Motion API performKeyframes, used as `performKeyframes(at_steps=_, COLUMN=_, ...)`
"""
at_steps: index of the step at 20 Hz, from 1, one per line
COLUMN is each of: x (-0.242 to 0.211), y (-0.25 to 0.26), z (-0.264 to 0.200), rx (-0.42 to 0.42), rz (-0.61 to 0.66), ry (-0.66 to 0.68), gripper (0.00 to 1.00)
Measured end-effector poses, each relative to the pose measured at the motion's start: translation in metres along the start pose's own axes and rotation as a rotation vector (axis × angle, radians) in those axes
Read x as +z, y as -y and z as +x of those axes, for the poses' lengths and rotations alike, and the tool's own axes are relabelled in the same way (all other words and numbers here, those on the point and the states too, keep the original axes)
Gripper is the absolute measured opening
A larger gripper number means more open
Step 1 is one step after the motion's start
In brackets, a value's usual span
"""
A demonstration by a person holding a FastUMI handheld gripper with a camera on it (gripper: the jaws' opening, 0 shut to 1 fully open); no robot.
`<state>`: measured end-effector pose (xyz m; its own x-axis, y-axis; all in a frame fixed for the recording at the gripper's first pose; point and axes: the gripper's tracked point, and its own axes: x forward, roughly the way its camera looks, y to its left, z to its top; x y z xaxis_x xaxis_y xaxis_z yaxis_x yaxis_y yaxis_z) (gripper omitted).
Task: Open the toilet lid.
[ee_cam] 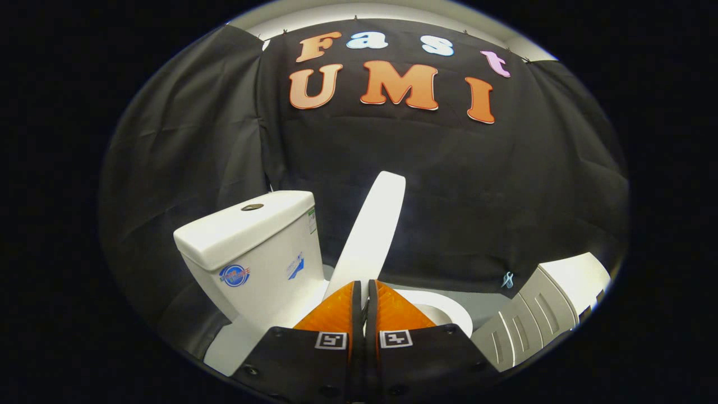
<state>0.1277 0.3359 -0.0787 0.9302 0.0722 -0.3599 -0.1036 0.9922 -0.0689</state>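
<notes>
Just ahead of my claw (365,292), the toilet lid (372,230) stands raised, a long white oval seen almost edge-on, leaning back toward the tank (252,252) on its left. Its lower end drops behind my fingertips, so I cannot tell whether they touch it. My 2 fingers are drawn nearly together with only a thin slit between them, and I see nothing held in that slit. Beyond the fingers on the right, a curve of white seat rim (443,314) shows. The tank is white with 1 round button (252,207) on top and 2 blue stickers on its near face. I count 1 lid, 1 tank, and 1 grey ribbed object (533,320) off to the right.
</notes>
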Motion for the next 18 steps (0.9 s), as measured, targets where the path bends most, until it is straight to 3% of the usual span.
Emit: performKeyframes(at_steps=18, x=0.025, y=-0.115, z=0.016, rx=0.102, rz=-0.127, ry=0.065, gripper=0.08)
